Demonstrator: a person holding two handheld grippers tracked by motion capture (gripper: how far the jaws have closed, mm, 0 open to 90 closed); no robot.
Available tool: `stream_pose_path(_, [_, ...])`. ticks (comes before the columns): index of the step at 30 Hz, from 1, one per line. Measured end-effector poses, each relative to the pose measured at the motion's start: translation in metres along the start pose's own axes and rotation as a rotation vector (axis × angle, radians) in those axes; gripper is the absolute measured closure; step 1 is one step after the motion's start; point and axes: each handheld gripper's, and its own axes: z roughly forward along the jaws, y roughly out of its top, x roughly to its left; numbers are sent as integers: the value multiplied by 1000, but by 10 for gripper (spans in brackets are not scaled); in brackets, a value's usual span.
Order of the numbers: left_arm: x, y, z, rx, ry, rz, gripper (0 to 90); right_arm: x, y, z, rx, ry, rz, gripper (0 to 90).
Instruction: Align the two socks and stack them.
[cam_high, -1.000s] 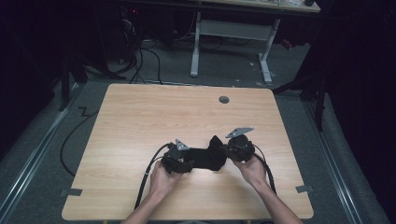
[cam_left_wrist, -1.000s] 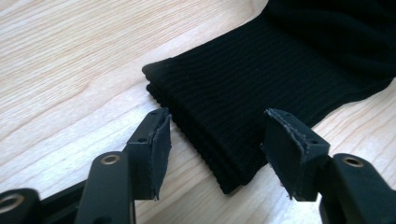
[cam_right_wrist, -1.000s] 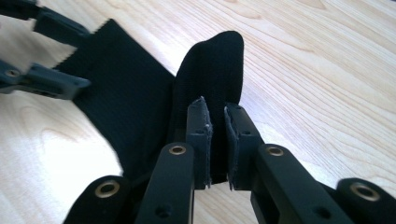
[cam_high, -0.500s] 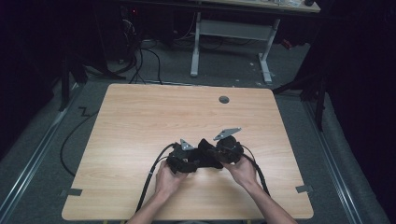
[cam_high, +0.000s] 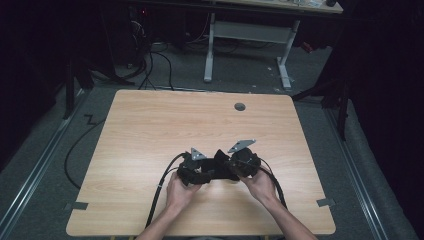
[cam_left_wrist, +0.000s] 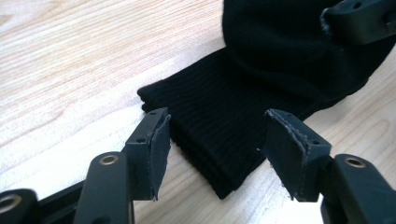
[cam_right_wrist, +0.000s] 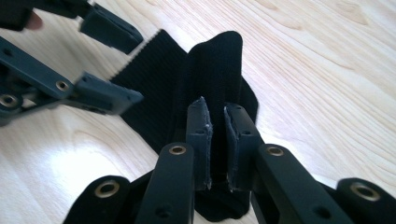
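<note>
Both hands shifted left; your right hand-held gripper (cam_right_wrist: 217, 140) pinches the black knit sock (cam_left_wrist: 219, 126), left hand-held gripper (cam_left_wrist: 212, 149) spread around its cuff.

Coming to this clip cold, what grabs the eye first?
A black knitted sock lies on the near middle of the wooden table. The right gripper is pinched shut on a raised fold of it. The left gripper stands open astride its ribbed cuff end.

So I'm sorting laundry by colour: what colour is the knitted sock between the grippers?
Plain black ribbed knit sock, clearest in the left gripper view.
</note>
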Motion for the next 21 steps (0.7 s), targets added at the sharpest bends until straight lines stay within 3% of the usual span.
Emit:
stream_pose_path(3, [-1,2,2,-15,-10,-18,408,4,2,-2,1,-21,-25,818])
stream_pose_path(9, [-3,13,12,9,28,-12,391,12,6,5,14,-16,-50,817])
stream_pose_path(15, [-5,13,19,50,58,7,385,17,10,10,17,32,-38,807])
stream_pose_path(21, [0,7,17,61,24,-7,396,15,12,23,30,83,-4,795])
